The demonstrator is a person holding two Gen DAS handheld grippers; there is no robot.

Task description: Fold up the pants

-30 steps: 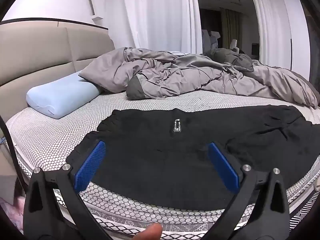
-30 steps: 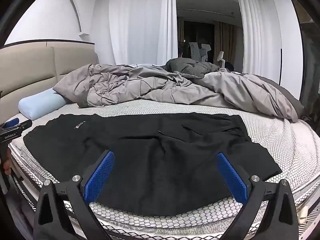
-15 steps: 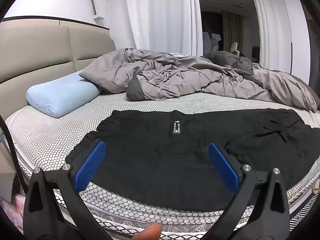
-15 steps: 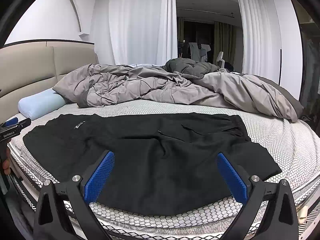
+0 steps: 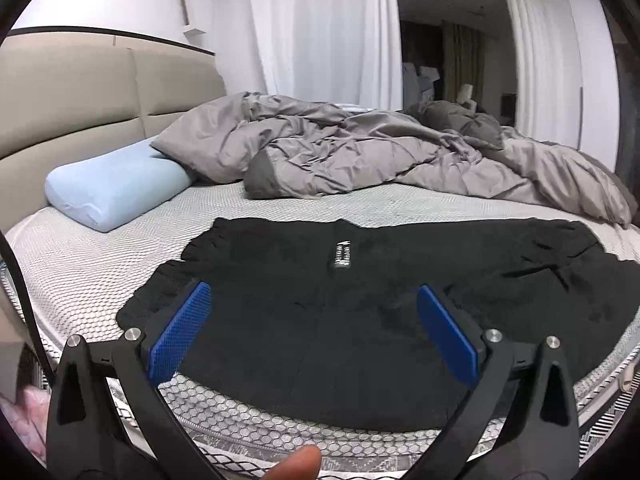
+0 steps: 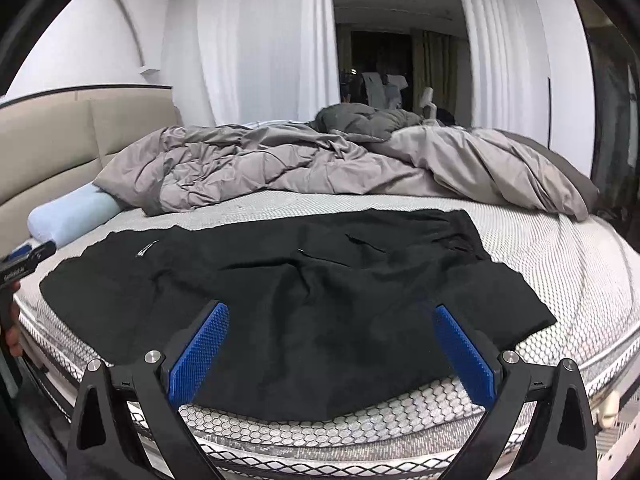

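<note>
Black pants (image 5: 360, 304) lie spread flat along the near edge of the bed, waistband with a small label (image 5: 342, 254) to the left, legs running right. My left gripper (image 5: 312, 300) hovers open over the waist end, holding nothing. In the right wrist view the pants (image 6: 320, 300) end in leg cuffs at the right, one leg lying over the other. My right gripper (image 6: 330, 318) stands open above the legs, also holding nothing. The left gripper's tip (image 6: 24, 264) shows at that view's left edge.
A crumpled grey duvet (image 5: 380, 152) fills the far half of the mattress (image 5: 92, 264). A light blue pillow (image 5: 116, 188) lies at the left by the beige headboard (image 5: 80, 96). White curtains hang behind. A fingertip (image 5: 300, 462) shows at the bottom of the left view.
Both grippers stay open. The left view has shifted slightly back and left, so the pants sit a little farther in front. The right view is almost unchanged.
</note>
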